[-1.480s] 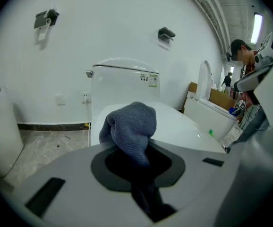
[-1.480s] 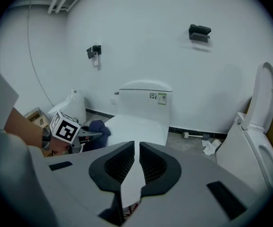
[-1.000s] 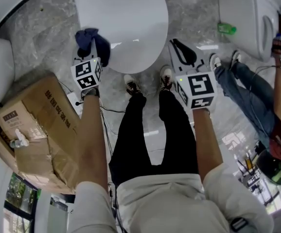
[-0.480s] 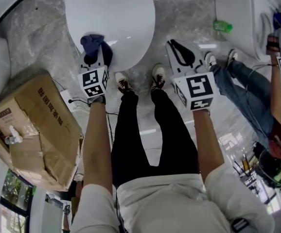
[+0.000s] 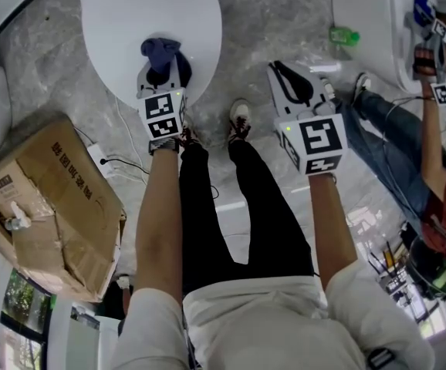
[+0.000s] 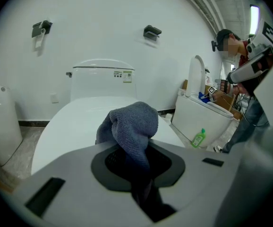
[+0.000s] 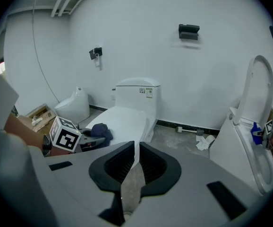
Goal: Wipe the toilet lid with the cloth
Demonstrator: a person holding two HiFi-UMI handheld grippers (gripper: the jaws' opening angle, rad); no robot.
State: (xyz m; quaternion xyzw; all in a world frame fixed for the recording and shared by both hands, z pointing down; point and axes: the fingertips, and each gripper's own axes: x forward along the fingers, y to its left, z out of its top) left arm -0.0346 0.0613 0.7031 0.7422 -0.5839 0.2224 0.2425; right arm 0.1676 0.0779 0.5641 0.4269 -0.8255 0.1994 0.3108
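The left gripper (image 5: 163, 69) clamps the bunched cloth (image 5: 160, 52) over the toilet lid (image 5: 123, 21) for wiping, while the right gripper (image 5: 288, 77), nearly closed and empty, idles aside

grey marbled floor (image 5: 285, 21) ran under everything. on it stood the toilet (image 5: 142, 14) ahead of me, and a second toilet (image 5: 362, 10) off to the right with a green bottle (image 5: 344, 35) beside its base. a torn cardboard box (image 5: 53, 199) sat at left, a white plug block (image 5: 98, 159) just beside it. my shoes (image 5: 239, 119) were planted before the toilet. crumpled paper (image 7: 203, 142) lay near the wall.
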